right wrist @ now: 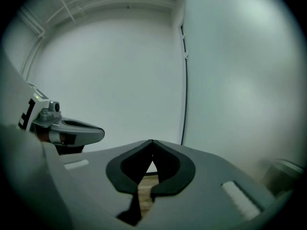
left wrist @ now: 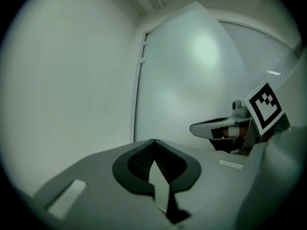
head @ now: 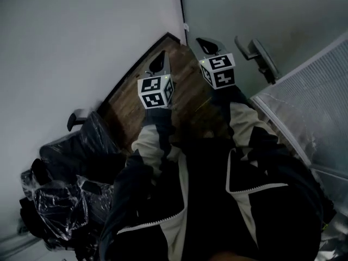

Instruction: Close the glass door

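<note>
— Jaws: how do ours stand?
— We have both the left gripper (head: 159,62) and the right gripper (head: 208,44) closed on nothing. The glass door (head: 283,10) stands ahead to our right, its handle (head: 260,56) near the right gripper.

Two grippers (head: 159,63) (head: 209,46), one door handle (head: 260,54)

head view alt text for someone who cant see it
Seen from above, a person holds the left gripper and right gripper side by side, both shut, over a wooden floor facing a pale wall corner. A lever handle sits right; a plastic-wrapped black chair left.
</note>
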`<state>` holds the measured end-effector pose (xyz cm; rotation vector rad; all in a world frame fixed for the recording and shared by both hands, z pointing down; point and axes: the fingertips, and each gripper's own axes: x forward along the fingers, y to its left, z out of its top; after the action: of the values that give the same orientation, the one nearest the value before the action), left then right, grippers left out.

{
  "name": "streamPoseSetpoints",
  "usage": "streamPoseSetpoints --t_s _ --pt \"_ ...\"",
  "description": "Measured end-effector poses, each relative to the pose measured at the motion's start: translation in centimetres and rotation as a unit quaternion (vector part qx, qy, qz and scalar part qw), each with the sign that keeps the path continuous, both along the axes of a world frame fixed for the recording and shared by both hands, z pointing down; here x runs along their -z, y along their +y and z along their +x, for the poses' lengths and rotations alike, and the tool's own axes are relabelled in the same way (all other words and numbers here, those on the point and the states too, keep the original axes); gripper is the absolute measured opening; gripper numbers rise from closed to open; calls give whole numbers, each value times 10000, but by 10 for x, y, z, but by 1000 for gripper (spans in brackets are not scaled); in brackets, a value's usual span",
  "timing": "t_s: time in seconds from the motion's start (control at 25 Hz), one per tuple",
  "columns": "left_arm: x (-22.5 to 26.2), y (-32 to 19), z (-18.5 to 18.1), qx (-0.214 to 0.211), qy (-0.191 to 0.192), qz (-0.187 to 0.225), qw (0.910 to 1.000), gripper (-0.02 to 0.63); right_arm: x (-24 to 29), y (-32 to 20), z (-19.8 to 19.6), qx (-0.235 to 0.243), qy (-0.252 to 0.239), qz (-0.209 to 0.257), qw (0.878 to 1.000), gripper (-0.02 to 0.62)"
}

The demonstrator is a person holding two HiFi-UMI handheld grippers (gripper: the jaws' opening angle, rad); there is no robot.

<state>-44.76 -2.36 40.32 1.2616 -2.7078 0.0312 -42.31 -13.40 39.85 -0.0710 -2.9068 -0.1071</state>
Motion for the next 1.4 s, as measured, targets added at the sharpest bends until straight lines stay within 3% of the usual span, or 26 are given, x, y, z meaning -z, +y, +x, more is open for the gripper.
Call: streamPoseSetpoints --t_s 0.12,0.24,0.36,0.48,0.6,0.72,0.84,0.92,1.04,1.08,1.2,1.32,1.4 --pt "-4 -53 -15 -703 20 -6 9975 2 -2 -38 -1 -620 16 1 9981 5" --pt "-5 -107 -11 -1580 30 13 9874 2 2 -73 12 -1315 -32 63 9913 5" --pt "-8 -152 6 -2384 81 52 9711 2 10 -101 41 -2034 -121 201 9788 5" --pt "-9 -189 30 -3166 67 95 9485 2 16 -130 78 -2821 -188 331 9586 5" --pt "-18 -213 51 -3688 129 58 9294 2 11 -152 115 -3435 -26 448 9381 5" --pt "-18 -231 69 -4007 164 48 9161 2 7 -166 146 -3837 152 454 9222 5" --pt "-14 -239 82 -4178 181 63 9083 2 2 -162 157 -3825 495 730 9197 6" --pt "-14 -242 84 -4230 203 101 9059 2 -8 -156 154 -3605 1023 1270 9184 8" --pt "-15 -245 82 -4268 234 138 9040 2 -29 -150 137 -3074 1938 2269 9036 159" --pt "-16 -245 82 -4292 237 134 9028 2 -38 -147 133 -2867 2261 2633 8930 180" --pt "-19 -241 87 -4350 237 94 9001 2 -60 -145 123 -2358 3048 3675 8464 250" --pt "-21 -237 86 -4340 263 75 9005 2 -66 -150 116 -2204 3352 4258 8110 249" --pt "-21 -235 82 -4325 268 73 9012 2 -70 -156 116 -2196 3528 4522 7892 182"
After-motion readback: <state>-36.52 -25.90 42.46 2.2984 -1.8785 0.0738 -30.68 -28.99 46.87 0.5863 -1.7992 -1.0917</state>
